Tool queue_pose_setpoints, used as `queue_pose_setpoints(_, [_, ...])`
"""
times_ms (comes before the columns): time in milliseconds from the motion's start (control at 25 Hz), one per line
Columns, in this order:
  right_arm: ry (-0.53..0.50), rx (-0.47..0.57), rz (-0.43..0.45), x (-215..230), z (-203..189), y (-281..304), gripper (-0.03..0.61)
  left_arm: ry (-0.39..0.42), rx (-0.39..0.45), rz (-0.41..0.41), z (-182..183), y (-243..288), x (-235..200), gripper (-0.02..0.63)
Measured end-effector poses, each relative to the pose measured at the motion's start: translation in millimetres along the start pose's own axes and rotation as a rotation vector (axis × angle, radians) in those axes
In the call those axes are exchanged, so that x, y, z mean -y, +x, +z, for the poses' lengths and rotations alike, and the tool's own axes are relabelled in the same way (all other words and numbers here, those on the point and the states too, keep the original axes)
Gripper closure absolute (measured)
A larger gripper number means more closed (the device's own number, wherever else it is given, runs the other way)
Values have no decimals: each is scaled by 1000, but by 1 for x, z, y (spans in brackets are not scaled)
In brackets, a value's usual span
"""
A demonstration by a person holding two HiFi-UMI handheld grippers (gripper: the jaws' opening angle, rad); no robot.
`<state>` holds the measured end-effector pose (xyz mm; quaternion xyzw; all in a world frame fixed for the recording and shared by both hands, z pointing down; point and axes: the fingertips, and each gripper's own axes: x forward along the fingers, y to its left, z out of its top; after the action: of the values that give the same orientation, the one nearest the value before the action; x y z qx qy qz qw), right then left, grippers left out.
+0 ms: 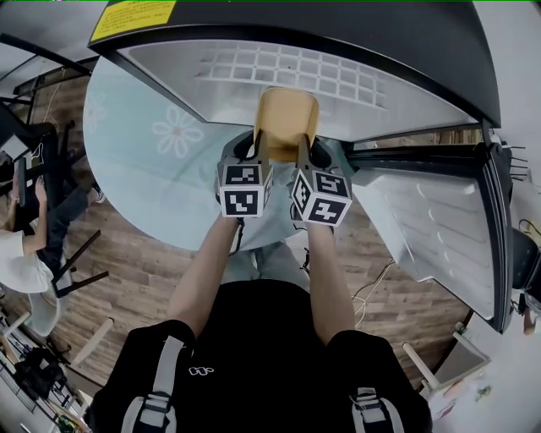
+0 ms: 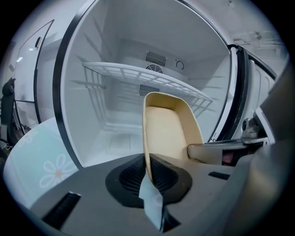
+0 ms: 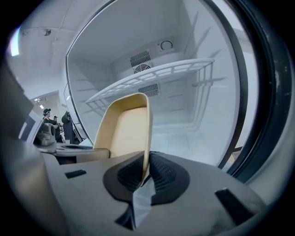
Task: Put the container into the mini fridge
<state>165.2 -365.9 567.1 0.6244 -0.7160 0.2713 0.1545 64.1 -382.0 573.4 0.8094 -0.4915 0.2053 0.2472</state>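
Containers: one tan container (image 1: 287, 118).
Mini fridges: one mini fridge (image 1: 355, 34).
Fridge doors: one door (image 1: 439, 237).
Wire shelves: one wire shelf (image 1: 296, 72).
Vent grilles: two on the back wall, an upper grille (image 2: 156, 58) and a lower grille (image 2: 148, 90).
Dials: one dial (image 2: 179, 65).
Yellow stickers: one yellow sticker (image 1: 133, 17).
Grippers: two, the left gripper (image 1: 260, 150) and the right gripper (image 1: 303, 152).
Marker cubes: two, the left cube (image 1: 243, 189) and the right cube (image 1: 321, 196).
Tables: one round table (image 1: 144, 203).
Flower prints on the table: two, a clear flower print (image 1: 177, 131) and a fainter flower print (image 1: 91, 110).
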Motion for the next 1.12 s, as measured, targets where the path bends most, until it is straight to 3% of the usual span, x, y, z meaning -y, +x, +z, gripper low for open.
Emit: queue_pose_setpoints(1120, [18, -56, -7, 28, 1, 71, 554, 28, -18, 48, 4, 73, -17, 583])
